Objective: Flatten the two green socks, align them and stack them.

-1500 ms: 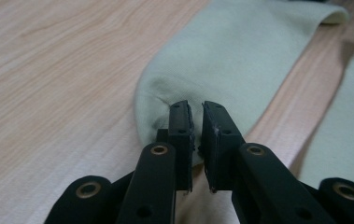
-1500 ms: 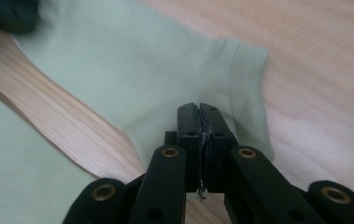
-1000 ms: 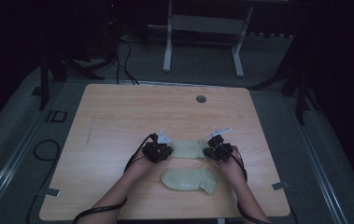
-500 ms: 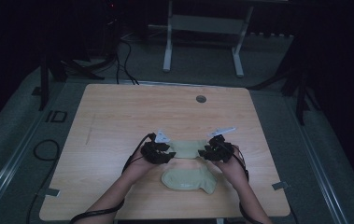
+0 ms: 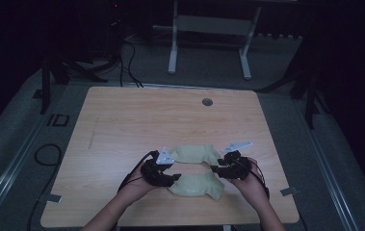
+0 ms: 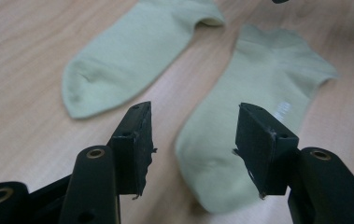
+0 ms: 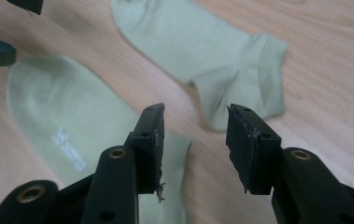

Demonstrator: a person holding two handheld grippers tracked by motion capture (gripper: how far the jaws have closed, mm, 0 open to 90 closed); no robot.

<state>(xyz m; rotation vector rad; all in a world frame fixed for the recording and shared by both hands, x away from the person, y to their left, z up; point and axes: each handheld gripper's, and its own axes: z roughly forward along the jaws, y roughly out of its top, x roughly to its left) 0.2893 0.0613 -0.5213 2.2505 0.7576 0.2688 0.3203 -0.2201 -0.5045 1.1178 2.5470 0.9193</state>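
Two pale green ankle socks lie flat on the wooden table (image 5: 122,125), one behind the other. The far sock (image 5: 193,154) is seen again in the left gripper view (image 6: 132,56) and the right gripper view (image 7: 202,46). The near sock (image 5: 197,185) has small white print on its sole (image 7: 62,121). My left gripper (image 5: 173,177) is open at its left end, and the sock's toe (image 6: 240,140) lies just beyond that gripper (image 6: 193,140). My right gripper (image 5: 215,169) stands open at its right end, over the cuff edge (image 7: 193,135).
A round grommet (image 5: 207,102) sits near the table's far edge. A white desk frame (image 5: 209,29) and cables (image 5: 122,57) stand on the floor behind. The left half of the table is bare wood.
Both hands have drawn back toward the person, from the ends of the far sock to the ends of the near sock. The socks have stayed in place.
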